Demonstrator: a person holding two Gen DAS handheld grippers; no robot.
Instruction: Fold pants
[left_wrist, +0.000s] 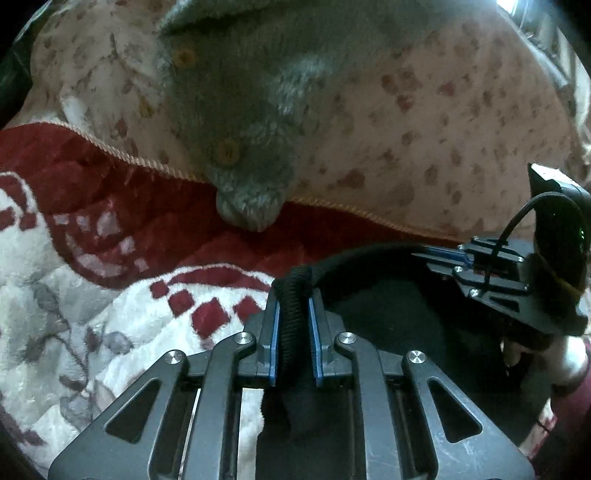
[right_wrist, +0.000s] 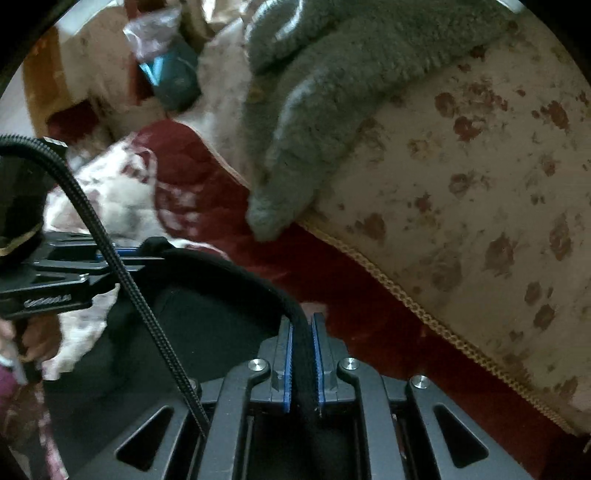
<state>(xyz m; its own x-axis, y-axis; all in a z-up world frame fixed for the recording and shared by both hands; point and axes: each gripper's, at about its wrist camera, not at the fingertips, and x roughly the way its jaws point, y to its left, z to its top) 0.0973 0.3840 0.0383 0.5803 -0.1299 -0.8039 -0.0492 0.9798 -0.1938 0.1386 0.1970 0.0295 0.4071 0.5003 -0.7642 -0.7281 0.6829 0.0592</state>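
Note:
The black pants (left_wrist: 388, 310) hang between my two grippers over a red and white blanket (left_wrist: 110, 229). My left gripper (left_wrist: 293, 295) is shut on the ribbed waistband, which runs in an arc to my right gripper (left_wrist: 424, 254), seen side-on at the right. In the right wrist view my right gripper (right_wrist: 303, 321) is shut on the black waistband (right_wrist: 236, 269), and my left gripper (right_wrist: 147, 254) pinches its other end at the left. The pants body (right_wrist: 177, 332) sags below, partly hidden by the gripper frames.
A grey fuzzy cardigan (left_wrist: 236, 122) with tan buttons lies on a floral cushion (left_wrist: 424, 122) just beyond the pants. A black braided cable (right_wrist: 122, 273) crosses the right wrist view. A teal object (right_wrist: 173, 77) sits far back left.

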